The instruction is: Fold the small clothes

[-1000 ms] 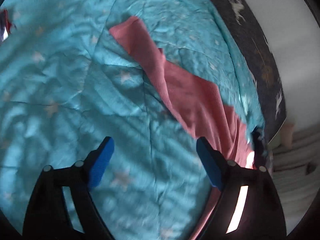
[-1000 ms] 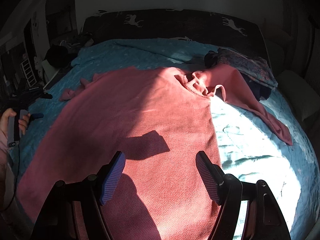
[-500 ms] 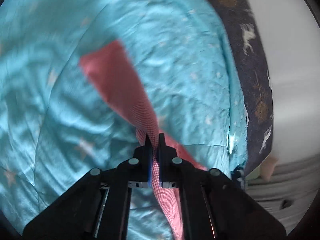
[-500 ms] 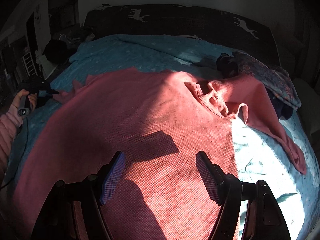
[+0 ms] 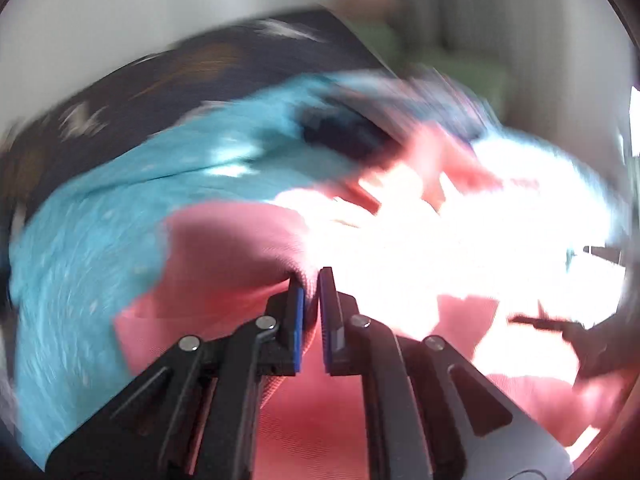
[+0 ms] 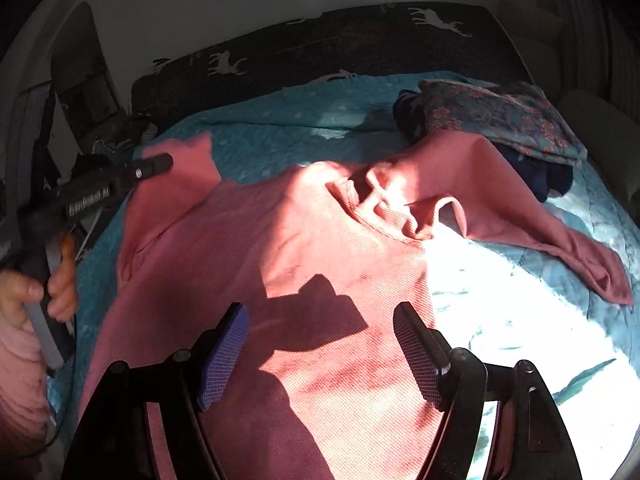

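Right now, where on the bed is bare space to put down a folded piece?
Bare quilt lies in the sunlit patch right of the pink sweater, below its spread sleeve. A second bare strip runs between the sweater's shoulders and the dark headboard. It is crowded at the far right corner, where the pile of clothes sits.

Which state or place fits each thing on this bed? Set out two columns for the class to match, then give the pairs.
1. left gripper
2. right gripper
3. pink sweater
4. floral garment

a. folded, at the bed's far right
b. jaws open above the sweater
c. spread across the teal quilt
d. shut on a pink sleeve

Pairs: 1-d, 2-b, 3-c, 4-a
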### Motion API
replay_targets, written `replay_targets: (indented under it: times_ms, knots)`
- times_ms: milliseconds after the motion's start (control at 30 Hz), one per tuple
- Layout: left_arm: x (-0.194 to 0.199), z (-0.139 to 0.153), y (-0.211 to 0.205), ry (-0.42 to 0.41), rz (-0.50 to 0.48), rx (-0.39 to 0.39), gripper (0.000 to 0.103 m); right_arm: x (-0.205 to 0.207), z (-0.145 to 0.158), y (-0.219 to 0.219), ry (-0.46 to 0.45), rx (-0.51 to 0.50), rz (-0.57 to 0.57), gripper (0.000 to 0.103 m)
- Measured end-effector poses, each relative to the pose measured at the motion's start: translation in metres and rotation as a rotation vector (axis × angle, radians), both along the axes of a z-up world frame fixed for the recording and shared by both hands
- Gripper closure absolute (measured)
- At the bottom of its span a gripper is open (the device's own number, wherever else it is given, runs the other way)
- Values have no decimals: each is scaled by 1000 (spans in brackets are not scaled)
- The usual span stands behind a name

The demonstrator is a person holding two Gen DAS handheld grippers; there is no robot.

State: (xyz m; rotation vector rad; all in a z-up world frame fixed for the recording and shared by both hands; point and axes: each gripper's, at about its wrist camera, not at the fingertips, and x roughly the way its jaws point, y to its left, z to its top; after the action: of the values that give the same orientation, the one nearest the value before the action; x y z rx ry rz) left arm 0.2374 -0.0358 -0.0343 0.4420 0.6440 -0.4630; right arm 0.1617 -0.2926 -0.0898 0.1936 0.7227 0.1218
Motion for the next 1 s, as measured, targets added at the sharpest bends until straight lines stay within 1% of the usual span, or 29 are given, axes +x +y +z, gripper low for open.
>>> replay_targets:
  times_ms: [33,67,100,133,167,233,333,367,400,467,500,567,667,733,800,833,900,933,1000]
  knots:
    - [-13,-17,-16,-25,-34,95,83,-2,-3,-7,13,6,-11,27]
    - [-26,-28,-27,-51,-55,167,78,-5,-5,-14,22,5,-22,27]
    - [-36,-34,-34,-72,-65,211,70,-7,-6,-19,30,-1,-32,27]
    - [-45,-37,-37,-86,-76,236,64,-9,-8,-25,36,-7,-39,27]
    - [-53,-36,-37,-91,-83,239,61,-11,-9,-28,40,-9,-43,27]
    - [-64,-27,-30,-114,-72,224,48,-13,-11,-34,47,3,-45,27]
    - [-75,-13,-10,-208,21,227,35,-9,-10,-36,50,50,-21,27]
    - [-76,-10,1,-228,72,236,34,-6,-8,-36,48,66,-2,27]
    - [-71,-9,14,-229,120,239,34,-3,-5,-34,43,78,21,27]
    - [-61,-12,46,-190,241,240,34,8,1,-28,37,94,75,27]
    - [-54,-18,61,-168,290,247,34,15,3,-26,41,104,97,27]
    - [-44,-32,87,-132,399,299,34,31,4,-21,64,140,134,27]
    - [-26,-50,110,-88,496,338,34,56,0,-14,99,217,193,27]
    - [-17,-55,116,-65,521,322,34,71,-3,-10,133,241,182,27]
    - [-8,-59,119,-61,550,321,34,81,-2,-4,141,255,171,27]
    - [-5,-62,118,-66,569,327,34,84,1,2,139,238,159,27]
    - [5,-65,121,-63,608,317,34,86,9,21,112,163,143,27]
    - [10,-65,123,-55,629,301,34,86,13,34,94,107,136,27]
    - [17,-64,130,-38,675,251,34,87,19,66,58,-41,111,27]
